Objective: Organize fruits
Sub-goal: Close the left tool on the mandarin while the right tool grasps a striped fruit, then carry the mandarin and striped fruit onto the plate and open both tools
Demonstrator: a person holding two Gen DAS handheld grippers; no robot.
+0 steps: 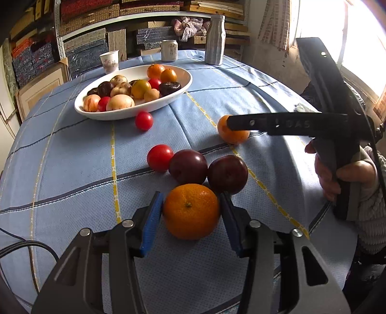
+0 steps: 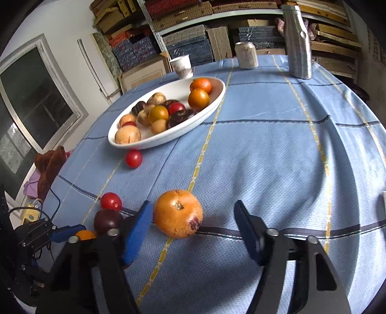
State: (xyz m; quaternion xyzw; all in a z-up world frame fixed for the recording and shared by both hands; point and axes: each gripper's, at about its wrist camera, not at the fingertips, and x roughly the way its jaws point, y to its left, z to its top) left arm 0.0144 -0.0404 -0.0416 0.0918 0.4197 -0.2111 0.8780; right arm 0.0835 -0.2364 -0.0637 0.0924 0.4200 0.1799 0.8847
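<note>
Blue tablecloth (image 1: 72, 169), brown cloth (image 2: 49, 164) right-view only

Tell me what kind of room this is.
Probably a home storeroom doubling as a dining spot: shelves stacked with boxes, a cloth-covered table, and a fruit dish.

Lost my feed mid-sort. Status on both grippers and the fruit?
Left gripper shut on tangerine. Right gripper open around orange fruit, not gripped. Two plums and a tomato crowd the tangerine. Bowl reachable.
</note>
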